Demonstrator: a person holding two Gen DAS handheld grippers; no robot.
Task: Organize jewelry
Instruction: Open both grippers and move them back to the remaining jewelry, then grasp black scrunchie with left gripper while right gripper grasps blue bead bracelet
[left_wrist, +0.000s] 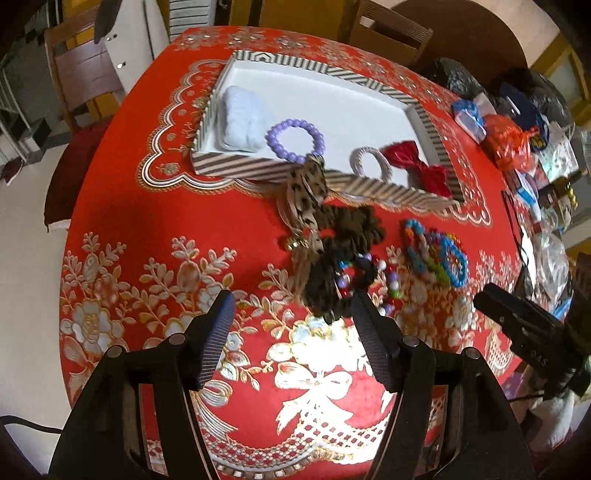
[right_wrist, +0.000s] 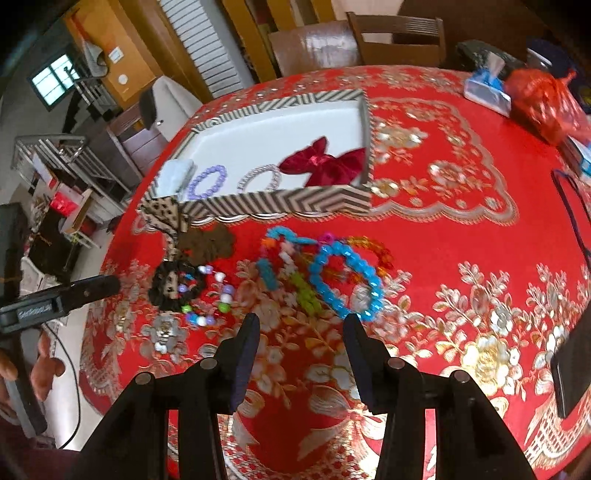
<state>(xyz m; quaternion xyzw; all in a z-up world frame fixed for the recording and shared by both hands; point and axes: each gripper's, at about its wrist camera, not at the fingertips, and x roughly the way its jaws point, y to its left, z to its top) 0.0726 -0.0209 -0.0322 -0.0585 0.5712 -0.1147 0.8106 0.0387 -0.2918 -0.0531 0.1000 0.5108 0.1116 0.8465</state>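
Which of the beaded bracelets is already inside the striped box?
The purple bracelet, lying in the striped box beside the pale blue cloth; the others sit on the tablecloth.

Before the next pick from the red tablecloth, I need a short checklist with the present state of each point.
1. Left gripper fingers open, nothing between them: ok.
2. Right gripper fingers open, empty: ok.
3. Striped box has free white floor for more items: ok.
4. Blue bead bracelet lies clear of its neighbours: not ok, it overlaps the colourful pieces beside it.
5. Dark scrunchie is free of the leopard bow: cannot tell, they touch or overlap.
6. Leopard bow fully inside the box: not ok, it hangs over the front wall.
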